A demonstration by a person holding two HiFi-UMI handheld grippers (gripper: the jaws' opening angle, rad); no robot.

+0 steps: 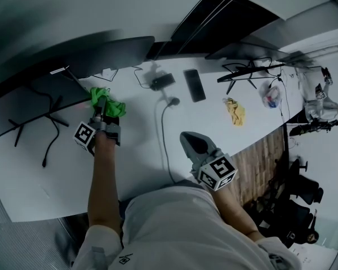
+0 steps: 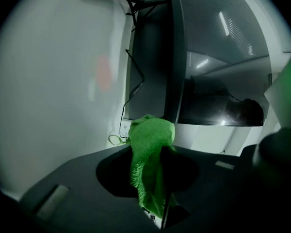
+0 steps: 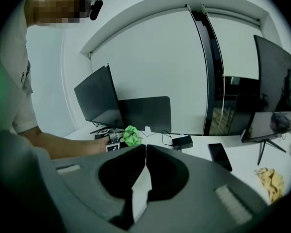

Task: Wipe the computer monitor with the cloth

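Note:
The green cloth [image 1: 104, 98] is bunched in my left gripper [image 1: 103, 104], which is shut on it. In the left gripper view the cloth [image 2: 148, 154] hangs between the jaws, its top next to the lower edge of the dark monitor [image 2: 175, 62]; contact cannot be told. The monitor [image 1: 42, 91] stands at the table's far left, with its screen [image 2: 223, 81] dark and reflective. My right gripper [image 1: 185, 135] hovers over the table's near edge, shut and empty. From the right gripper [image 3: 145, 147] view, the cloth [image 3: 132, 136] shows in front of the monitor [image 3: 98, 98].
A white table [image 1: 129, 162] holds a black phone [image 1: 194, 85], a power adapter [image 1: 162, 81] with a cable [image 1: 164, 139], a yellow cloth [image 1: 235, 111] and a second monitor [image 1: 250, 67] at the right. Office chairs [image 1: 298, 201] stand beyond the right edge.

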